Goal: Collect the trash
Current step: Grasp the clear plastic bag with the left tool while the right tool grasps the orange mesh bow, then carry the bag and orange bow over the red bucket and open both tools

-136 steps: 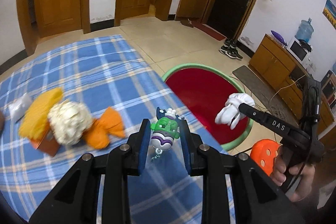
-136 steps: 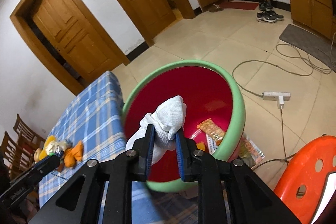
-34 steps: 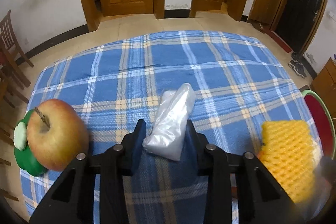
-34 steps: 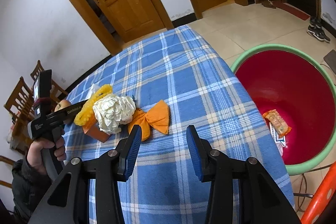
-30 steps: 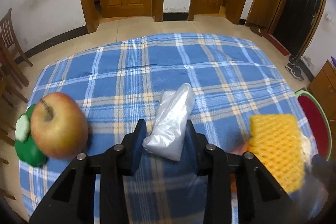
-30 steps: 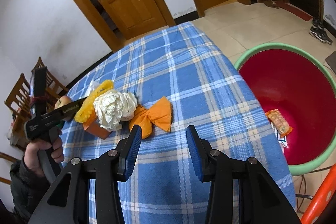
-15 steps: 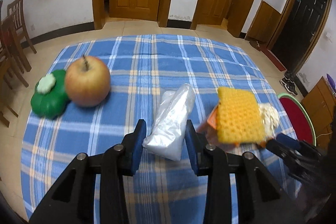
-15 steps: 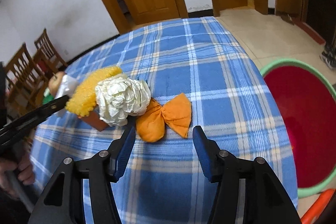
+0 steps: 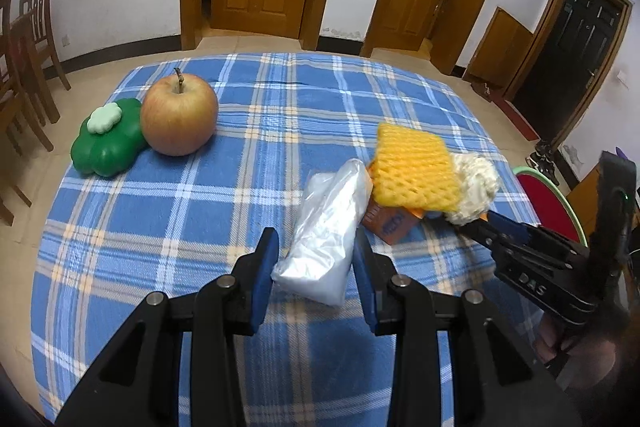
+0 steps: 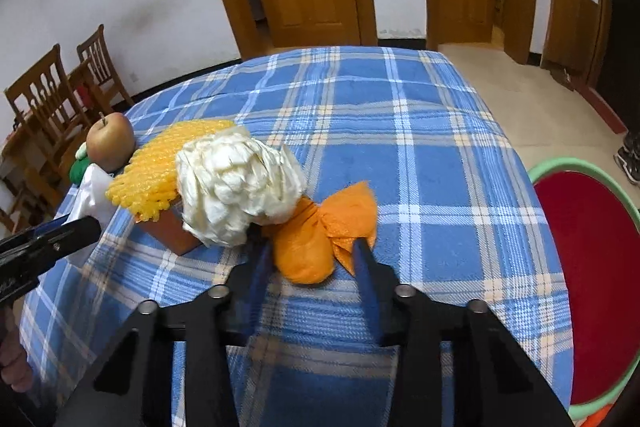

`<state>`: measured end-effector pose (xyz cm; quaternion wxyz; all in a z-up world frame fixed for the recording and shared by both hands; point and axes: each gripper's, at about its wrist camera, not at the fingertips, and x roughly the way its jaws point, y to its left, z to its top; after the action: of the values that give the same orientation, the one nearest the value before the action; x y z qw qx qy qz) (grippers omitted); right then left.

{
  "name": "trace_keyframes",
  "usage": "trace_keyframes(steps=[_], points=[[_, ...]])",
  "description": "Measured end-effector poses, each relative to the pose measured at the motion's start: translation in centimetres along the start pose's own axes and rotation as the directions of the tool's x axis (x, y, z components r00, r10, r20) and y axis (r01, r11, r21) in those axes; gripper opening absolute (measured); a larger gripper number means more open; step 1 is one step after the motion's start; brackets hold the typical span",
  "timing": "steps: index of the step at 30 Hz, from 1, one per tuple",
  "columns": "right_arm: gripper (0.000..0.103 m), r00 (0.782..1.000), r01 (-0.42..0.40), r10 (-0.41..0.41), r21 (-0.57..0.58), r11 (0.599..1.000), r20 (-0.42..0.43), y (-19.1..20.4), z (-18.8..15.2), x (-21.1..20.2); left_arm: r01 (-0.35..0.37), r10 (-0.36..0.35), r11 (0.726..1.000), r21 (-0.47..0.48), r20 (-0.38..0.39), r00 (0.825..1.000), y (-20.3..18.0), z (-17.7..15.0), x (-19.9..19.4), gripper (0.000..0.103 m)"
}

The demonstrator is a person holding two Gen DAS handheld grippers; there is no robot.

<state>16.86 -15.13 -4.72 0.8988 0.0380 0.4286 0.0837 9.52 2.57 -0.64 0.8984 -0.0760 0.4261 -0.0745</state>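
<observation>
Risk I see: my right gripper (image 10: 310, 259) is closing around the orange wad (image 10: 324, 239) near the table's right edge and may snag the cloth (image 10: 400, 131), while my left gripper (image 9: 314, 259) clamps a bag (image 9: 328, 227).

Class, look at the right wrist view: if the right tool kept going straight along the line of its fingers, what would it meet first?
Most likely the orange wrapper, which already lies between the closing jaws of the right tool. The crumpled white paper sits just behind and to the left of it, though depth is hard to judge.
</observation>
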Motion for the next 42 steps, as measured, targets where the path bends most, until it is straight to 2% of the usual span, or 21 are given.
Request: trace_keyframes(steps=[4, 16, 25, 33, 42], points=[[0.025, 1.000, -0.008, 0.008, -0.004, 1.000, 0.007, 0.6, -0.1, -0.4, 0.019, -0.019, 1.000, -0.010, 0.005, 1.000, -0.5, -0.5, -0.7, 0.037], [0.025, 0.998, -0.035, 0.032, 0.053, 0.998, 0.055, 0.2, -2.2, -5.9, 0.058, -0.058, 0.998, 0.001, 0.036, 0.998, -2.2, -1.2, -3.1, 0.037], [0.025, 0.998, 0.028, -0.031, 0.060, 0.998, 0.055, -1.6, -4.5, -9.1, 0.053, -0.054, 0.998, 0.013, 0.053, 0.997, -3.0, -1.9, -4.5, 0.037], [0.025, 0.994, 0.043, -0.056, 0.133, 0.990, 0.093, -4.3, -5.8, -12.0, 0.051, -0.052, 0.999, 0.015, 0.061, 0.997, -3.2, -2.0, -5.3, 0.037], [0.025, 0.986, 0.069, -0.097, 0.207, 0.976, 0.132, -7.2, -6.0, -13.8, 0.080, -0.082, 0.996, 0.041, 0.066, 0.994, -5.0, -1.5, -5.8, 0.037]])
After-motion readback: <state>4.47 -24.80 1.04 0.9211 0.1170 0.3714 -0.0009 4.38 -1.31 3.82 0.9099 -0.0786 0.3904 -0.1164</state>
